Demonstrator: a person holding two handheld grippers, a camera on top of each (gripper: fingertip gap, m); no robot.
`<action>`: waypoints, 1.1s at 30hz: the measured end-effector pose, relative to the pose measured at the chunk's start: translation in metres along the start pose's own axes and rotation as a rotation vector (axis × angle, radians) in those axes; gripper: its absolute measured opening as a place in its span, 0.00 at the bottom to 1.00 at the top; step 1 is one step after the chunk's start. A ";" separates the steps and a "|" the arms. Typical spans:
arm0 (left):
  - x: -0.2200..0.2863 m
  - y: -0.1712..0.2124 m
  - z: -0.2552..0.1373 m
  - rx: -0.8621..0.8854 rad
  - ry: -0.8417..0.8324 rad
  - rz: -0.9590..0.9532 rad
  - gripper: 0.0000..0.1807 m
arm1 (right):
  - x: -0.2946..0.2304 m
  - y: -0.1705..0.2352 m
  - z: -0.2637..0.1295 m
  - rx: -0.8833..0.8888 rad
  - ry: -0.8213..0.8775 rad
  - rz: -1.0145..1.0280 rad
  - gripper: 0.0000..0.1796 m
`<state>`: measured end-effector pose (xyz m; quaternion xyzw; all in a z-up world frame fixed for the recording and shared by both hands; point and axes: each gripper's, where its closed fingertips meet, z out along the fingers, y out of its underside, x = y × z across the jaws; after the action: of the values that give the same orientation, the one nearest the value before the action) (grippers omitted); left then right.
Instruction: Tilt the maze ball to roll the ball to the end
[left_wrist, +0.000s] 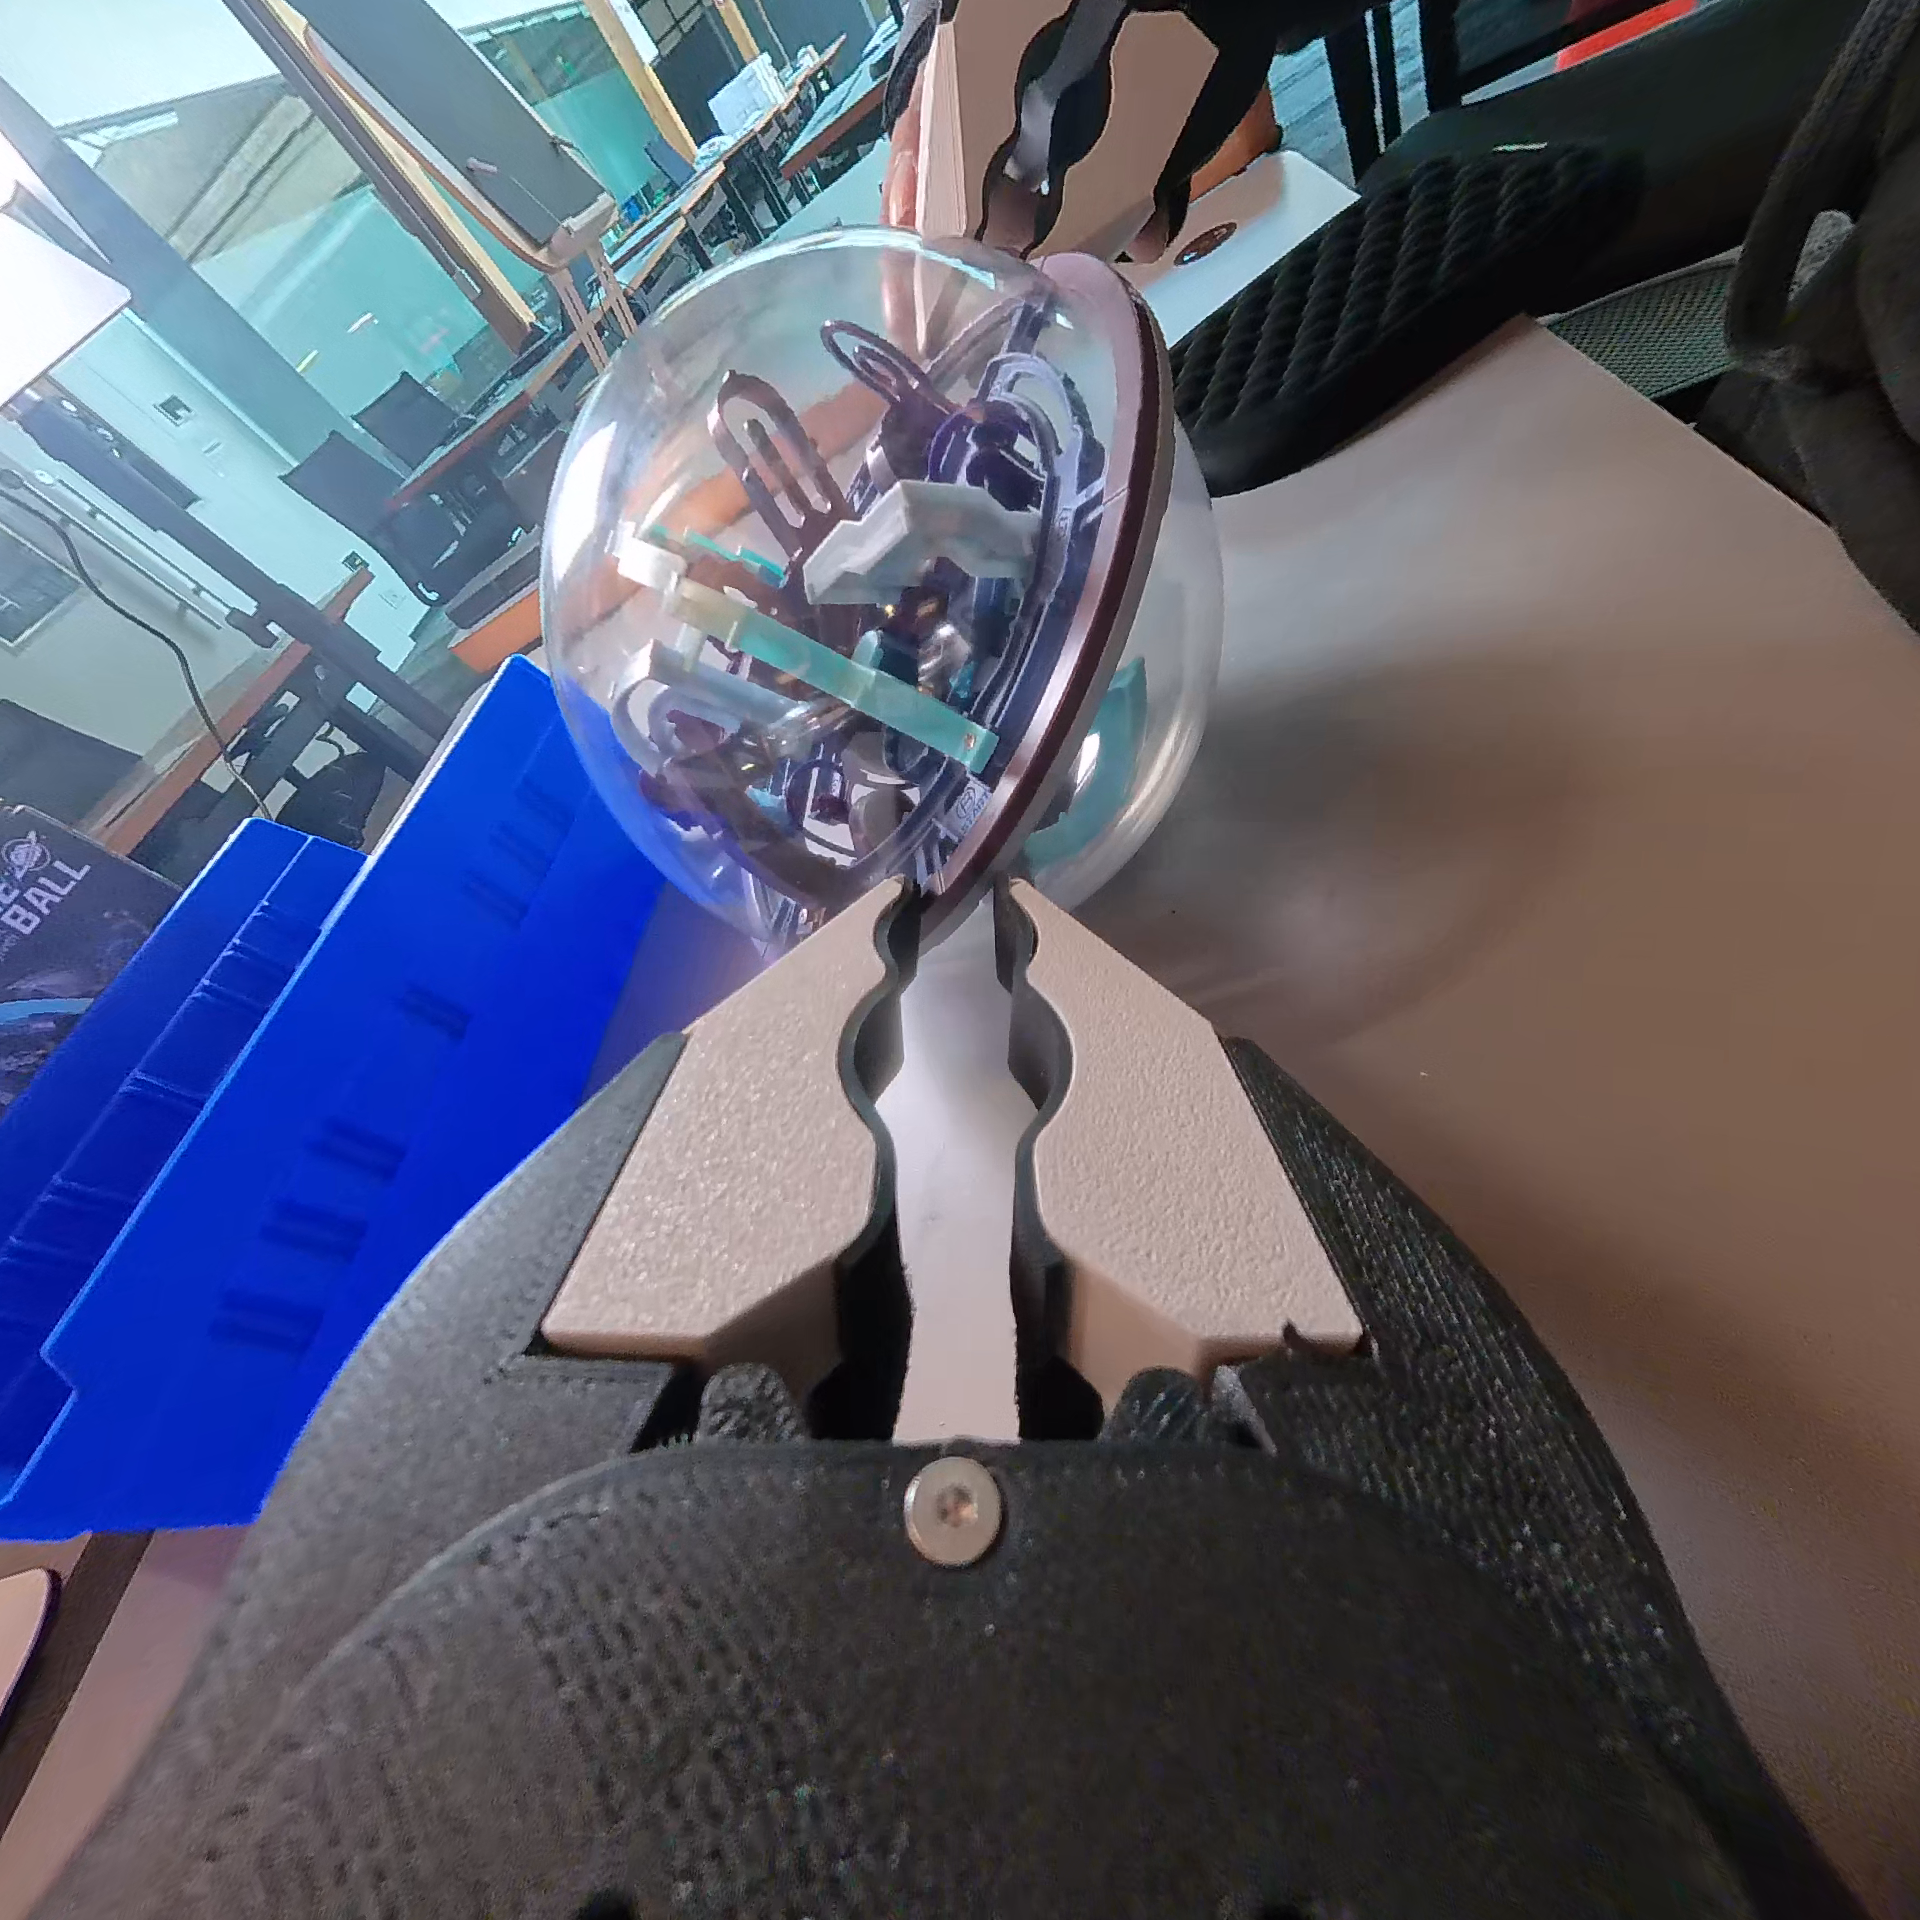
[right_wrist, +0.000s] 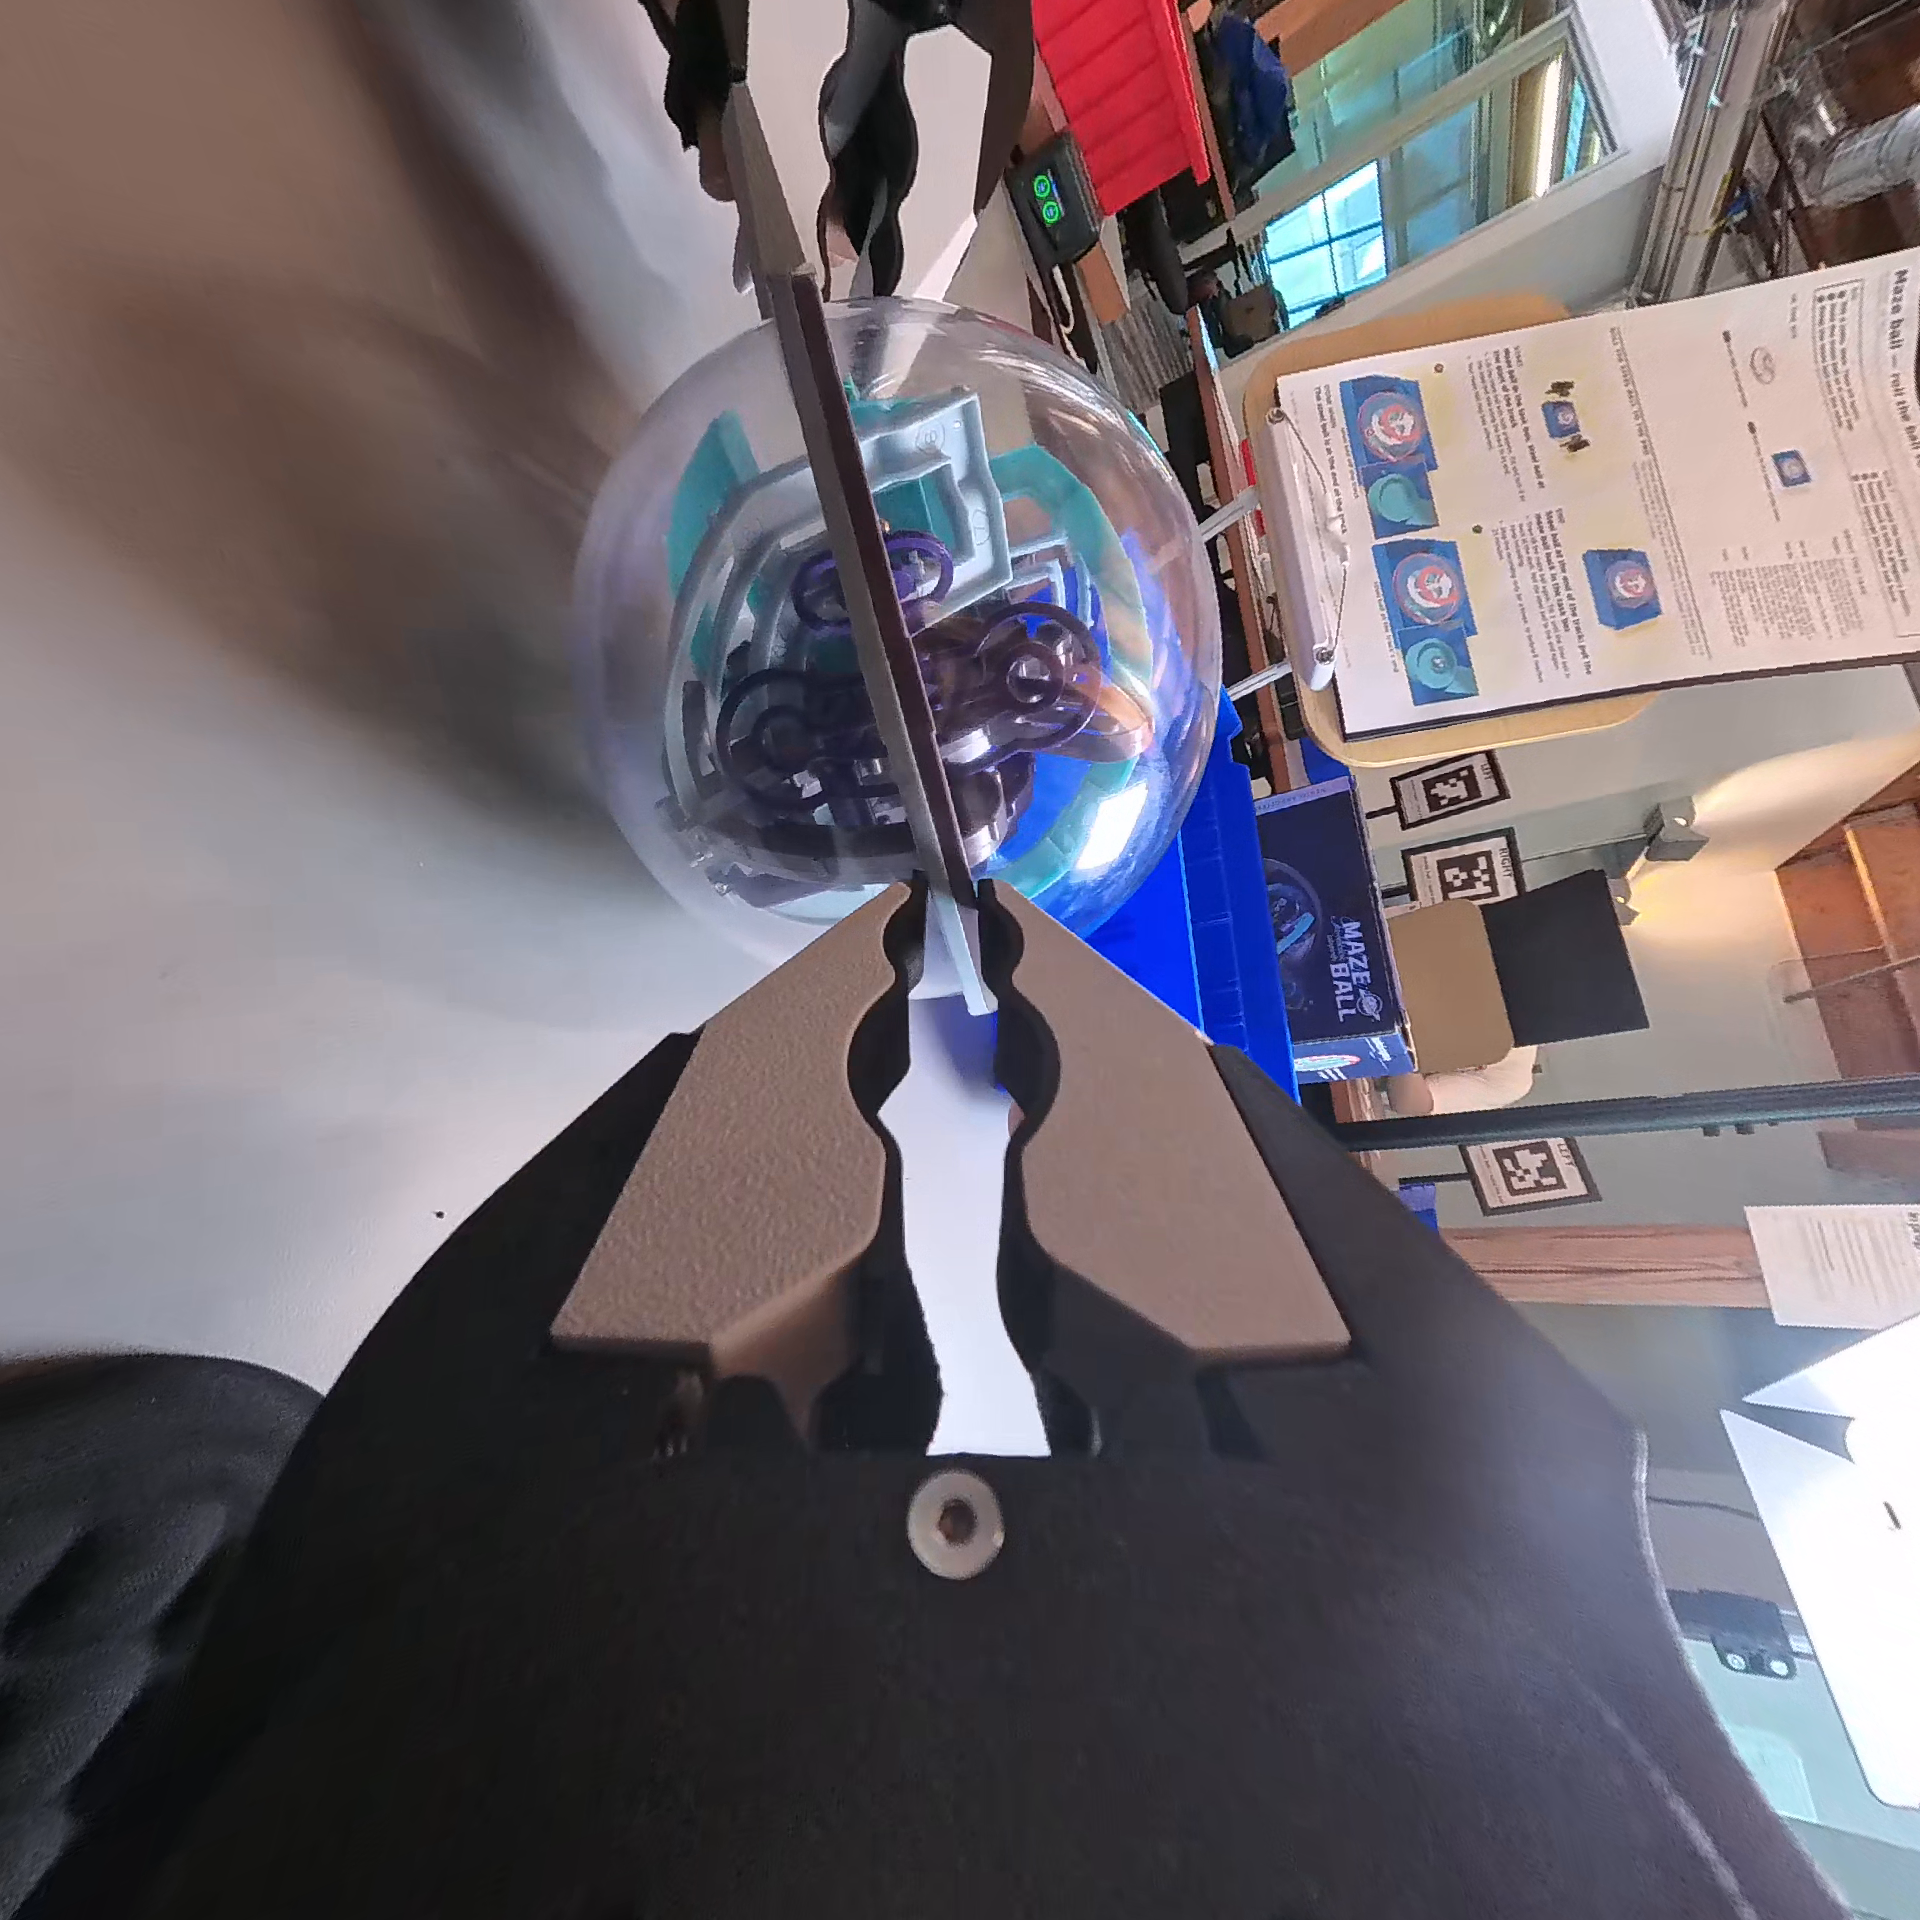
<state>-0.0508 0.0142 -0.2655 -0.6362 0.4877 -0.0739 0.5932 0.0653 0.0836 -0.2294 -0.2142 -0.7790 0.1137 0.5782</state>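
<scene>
In the middle of both views hangs the maze ball (left_wrist: 883, 582) (right_wrist: 894, 613), a clear sphere with a dark flat rim around its middle and a tangle of purple, teal and pale tracks inside. It is held up off the white table (left_wrist: 1507, 831), pinched from two opposite sides.

In the left wrist view, the left gripper (left_wrist: 951, 894) comes up from the bottom of the frame, its tan fingers (left_wrist: 769, 1122) nearly together, closed on the rim at the ball's lower edge. At the top of that frame the right gripper (left_wrist: 1081, 244) grips the rim from the far side.

In the right wrist view the whole room lies turned on its side. The right gripper (right_wrist: 951, 894) has its jaws drawn almost together too, clamped on the rim where it sticks out at the ball's near edge. The left gripper (right_wrist: 805, 265) holds the rim at the top of the frame.

I cannot make out the small ball among the tracks.

A blue bin (left_wrist: 312, 1143) (right_wrist: 1216, 914) fills the lower left of the left view and sits just right of the sphere in the right view. Beside it stands the dark blue box (right_wrist: 1330, 935). A clipboard (right_wrist: 1558, 520) with a printed sheet takes the upper right of the right view.
</scene>
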 end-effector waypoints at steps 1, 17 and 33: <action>0.000 0.000 0.000 0.001 0.000 0.000 0.07 | 0.000 0.001 0.000 0.000 0.001 0.004 0.04; -0.005 -0.015 0.003 0.035 -0.022 -0.031 0.06 | 0.006 0.024 0.007 0.002 0.007 0.186 0.04; -0.005 -0.024 0.001 0.066 -0.025 -0.054 0.05 | 0.009 0.034 0.015 -0.003 -0.011 0.276 0.04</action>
<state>-0.0402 0.0139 -0.2437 -0.6301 0.4602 -0.0982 0.6177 0.0560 0.1188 -0.2407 -0.3196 -0.7455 0.1924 0.5523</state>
